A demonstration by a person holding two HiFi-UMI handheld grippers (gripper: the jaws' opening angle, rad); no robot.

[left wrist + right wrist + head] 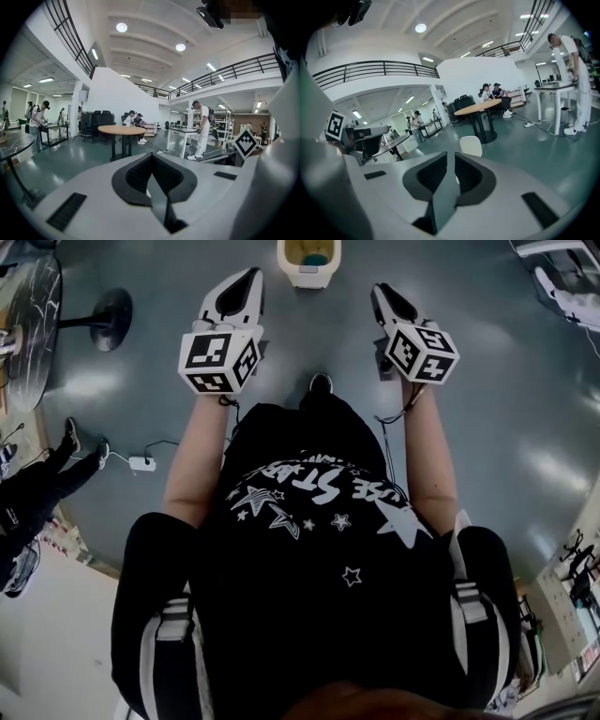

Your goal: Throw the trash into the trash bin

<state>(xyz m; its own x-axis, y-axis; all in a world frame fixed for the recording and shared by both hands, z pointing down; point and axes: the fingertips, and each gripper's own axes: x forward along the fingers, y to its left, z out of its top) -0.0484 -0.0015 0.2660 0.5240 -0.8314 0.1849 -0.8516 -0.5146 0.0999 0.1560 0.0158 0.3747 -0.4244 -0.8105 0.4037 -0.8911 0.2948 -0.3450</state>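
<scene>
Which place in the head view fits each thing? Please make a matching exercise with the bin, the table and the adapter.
Things:
1. bin
2. table
3. adapter

Places in the head view:
A. halfway down, left side
B. top centre
C. top left corner

Pairs: 1-B; 2-C; 3-A

Teal floor (487,381) w/ round wooden table (122,130), mezzanine rail (225,75).

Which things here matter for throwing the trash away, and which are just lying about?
For the job: trash bin, left tool, right tool.
Just lying about: round wooden table, white power strip, black table base.
</scene>
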